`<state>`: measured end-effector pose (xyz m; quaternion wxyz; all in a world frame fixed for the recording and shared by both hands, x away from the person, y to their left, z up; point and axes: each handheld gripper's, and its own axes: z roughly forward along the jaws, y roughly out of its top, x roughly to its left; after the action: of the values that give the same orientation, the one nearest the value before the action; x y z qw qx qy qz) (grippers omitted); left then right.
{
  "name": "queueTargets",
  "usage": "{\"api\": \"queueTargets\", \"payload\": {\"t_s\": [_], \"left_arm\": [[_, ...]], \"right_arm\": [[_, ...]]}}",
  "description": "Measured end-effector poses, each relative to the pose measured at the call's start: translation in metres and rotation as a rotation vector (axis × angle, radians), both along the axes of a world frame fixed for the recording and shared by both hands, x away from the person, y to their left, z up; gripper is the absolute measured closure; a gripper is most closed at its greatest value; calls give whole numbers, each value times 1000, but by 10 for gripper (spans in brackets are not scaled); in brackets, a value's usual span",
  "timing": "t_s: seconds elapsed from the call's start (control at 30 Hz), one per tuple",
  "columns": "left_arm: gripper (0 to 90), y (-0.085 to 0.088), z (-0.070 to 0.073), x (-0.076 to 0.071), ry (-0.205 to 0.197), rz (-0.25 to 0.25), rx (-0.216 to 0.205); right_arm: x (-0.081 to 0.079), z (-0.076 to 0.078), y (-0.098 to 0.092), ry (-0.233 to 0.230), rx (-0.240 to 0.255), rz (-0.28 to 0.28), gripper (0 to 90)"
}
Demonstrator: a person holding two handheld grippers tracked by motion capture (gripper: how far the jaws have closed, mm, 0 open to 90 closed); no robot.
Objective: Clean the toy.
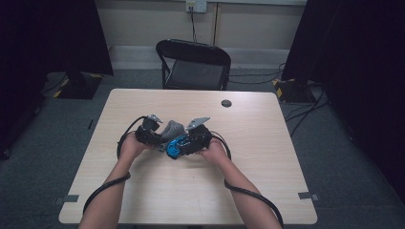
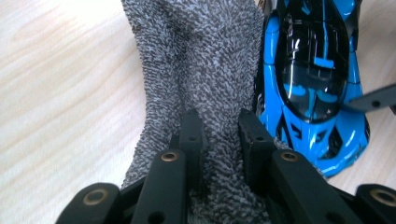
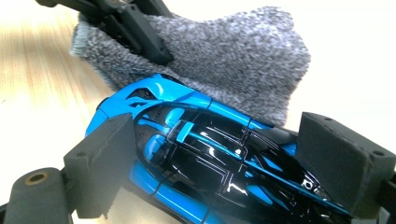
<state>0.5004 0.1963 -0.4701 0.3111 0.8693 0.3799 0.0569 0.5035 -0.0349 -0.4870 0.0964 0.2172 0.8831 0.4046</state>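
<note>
Two grippers meet over my worktop (image 1: 143,200). My left gripper (image 2: 219,135) pinches the grey cloth (image 2: 201,60) tightly between its fingers. My right gripper (image 3: 224,154) grasps the blue toy car (image 3: 205,154) with its fingers on both sides.

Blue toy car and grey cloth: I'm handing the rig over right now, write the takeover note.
Left gripper: shut, jaws pinching a fold of the grey cloth.
Right gripper: jaws stand on either side of the blue toy car, pads at its flanks; it looks gripped.
Where things are: car and cloth sit mid-table, the cloth pressed along the car's side, at the far side in the high view.
Done: both things are in hand and brought together.
Left: probably wiping the car's body with the cloth; the pictures don't tell how much has been wiped.
</note>
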Motion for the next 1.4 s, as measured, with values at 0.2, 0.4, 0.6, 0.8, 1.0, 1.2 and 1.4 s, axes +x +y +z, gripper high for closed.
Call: {"api": "queueTargets", "payload": {"t_s": [0.2,0.4,0.6,0.8,1.0,1.2,1.4], "left_arm": [[738,8,-1,-13,6,19,-17],[735,13,0,-23,15,39,-24],[730,17,-1,-36,14,50,-32],[728,22,1,-49,22,57,-36],[728,26,0,-61,19,60,-47],[729,31,0,-69,15,56,-44],[729,34,0,-75,14,54,-49]], "right_arm": [[-1,0,2,0,-4,-3,116],[-2,1,4,3,-7,-3,116],[-2,1,5,3,-12,-3,117],[-2,1,5,3,-15,-1,116],[-2,2,6,6,-19,-4,116],[-2,2,6,6,-18,-2,115],[-2,1,5,2,-10,-1,115]]}}
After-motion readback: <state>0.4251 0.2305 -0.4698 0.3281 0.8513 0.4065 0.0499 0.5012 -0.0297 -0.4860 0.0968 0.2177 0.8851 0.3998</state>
